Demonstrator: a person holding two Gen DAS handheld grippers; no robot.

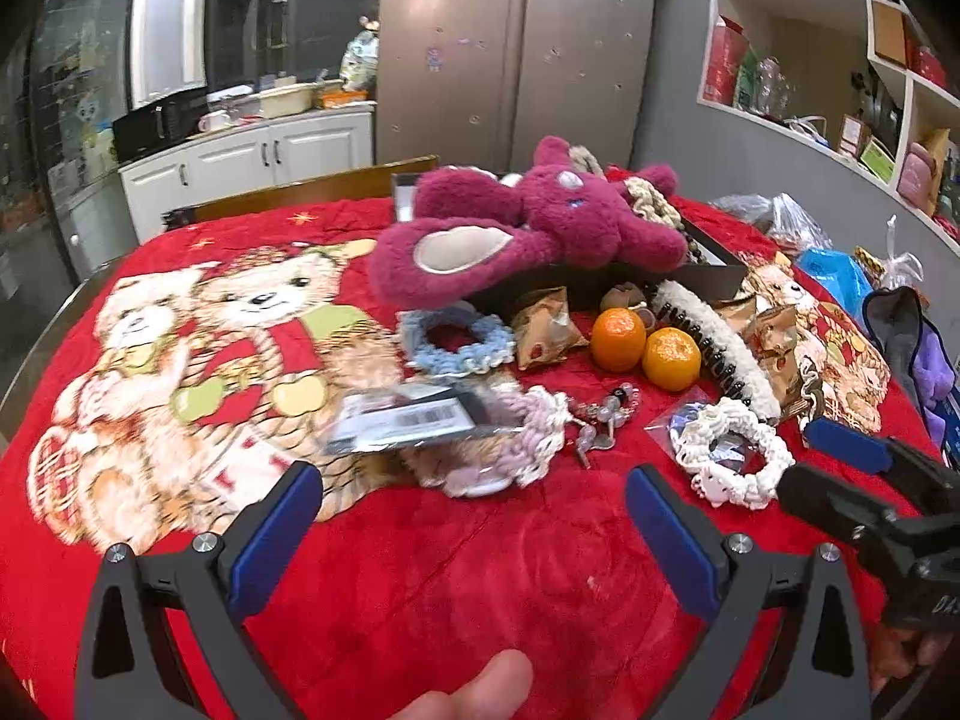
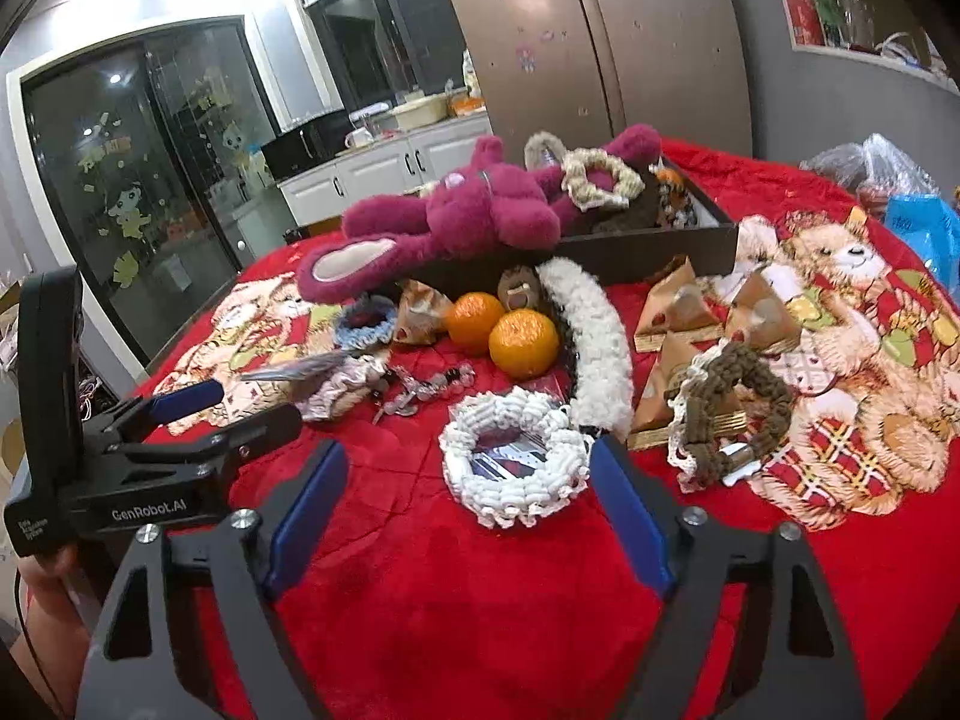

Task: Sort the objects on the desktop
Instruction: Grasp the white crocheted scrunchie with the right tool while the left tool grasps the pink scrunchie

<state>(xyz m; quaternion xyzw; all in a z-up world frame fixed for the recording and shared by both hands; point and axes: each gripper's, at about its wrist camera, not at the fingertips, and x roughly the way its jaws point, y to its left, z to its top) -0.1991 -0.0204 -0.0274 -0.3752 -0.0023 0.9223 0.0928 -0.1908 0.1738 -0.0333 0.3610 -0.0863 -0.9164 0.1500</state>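
My left gripper is open and empty above the red blanket, just short of a pink scrunchie and a dark barcode packet. My right gripper is open and empty, with a white scrunchie between its fingertips on the blanket. Two oranges lie mid-table. A magenta plush toy hangs over a dark box. A blue scrunchie, a white fuzzy hair clip, a brown scrunchie and a bead string lie around.
Triangular snack packs lie right of the oranges. Plastic bags and a purple cloth sit at the table's right edge. A fridge, white cabinets and wall shelves stand behind.
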